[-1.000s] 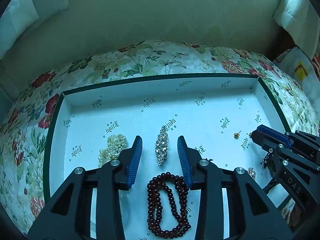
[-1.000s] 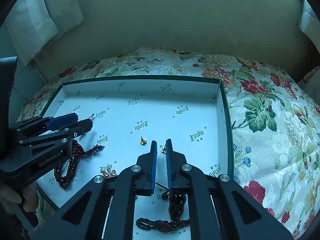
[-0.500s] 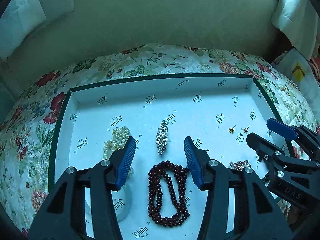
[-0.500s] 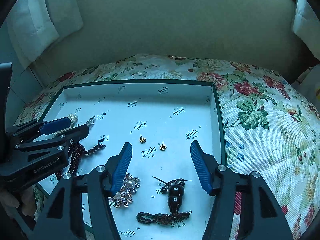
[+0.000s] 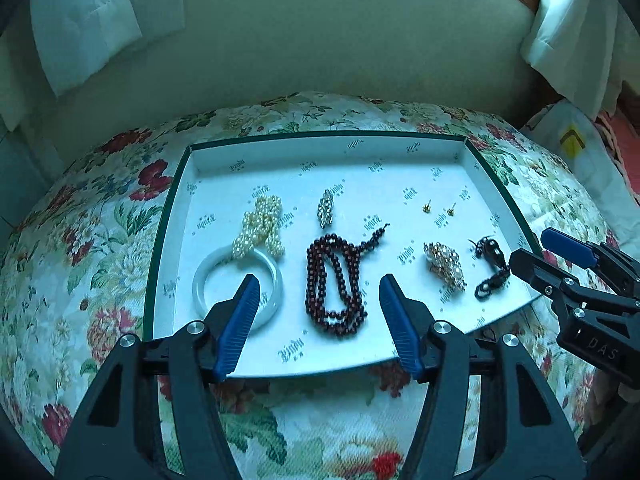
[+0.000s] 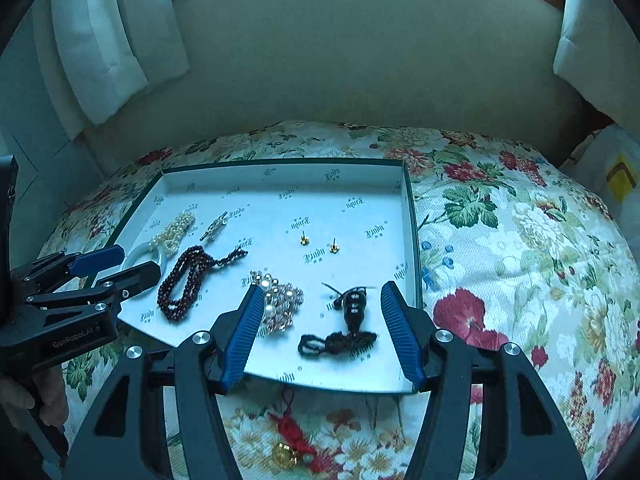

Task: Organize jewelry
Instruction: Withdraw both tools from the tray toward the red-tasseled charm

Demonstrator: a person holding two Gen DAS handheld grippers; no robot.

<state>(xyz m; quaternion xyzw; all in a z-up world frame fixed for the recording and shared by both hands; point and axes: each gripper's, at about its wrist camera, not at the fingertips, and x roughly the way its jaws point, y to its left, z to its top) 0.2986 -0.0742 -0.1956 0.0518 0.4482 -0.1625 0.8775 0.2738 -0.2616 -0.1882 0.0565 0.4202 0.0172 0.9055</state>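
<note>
A white shallow tray (image 5: 320, 148) lies on a floral bedspread and holds the jewelry. In it are a pearl strand (image 5: 262, 226), a white bangle (image 5: 204, 280), a rhinestone clip (image 5: 326, 208), dark red beads (image 5: 336, 280), two gold studs (image 5: 427, 208), a crystal cluster (image 5: 444, 266) and a black corded pendant (image 5: 490, 264). My left gripper (image 5: 316, 308) hangs above the tray's near edge, its jaws opening with nothing between them. My right gripper (image 6: 322, 320) stands open and empty over the pendant (image 6: 354, 306) and the cluster (image 6: 280, 300).
A red tassel charm with a gold bead (image 6: 292, 440) lies on the bedspread (image 6: 520, 260) in front of the tray. White curtains (image 6: 104, 40) hang at both sides of a plain wall. A bag with a yellow mark (image 5: 572, 144) sits at the far right.
Both grippers have drawn back and up from the tray. The right one went from shut to open, letting go of the black pendant. The left jaws have widened.
</note>
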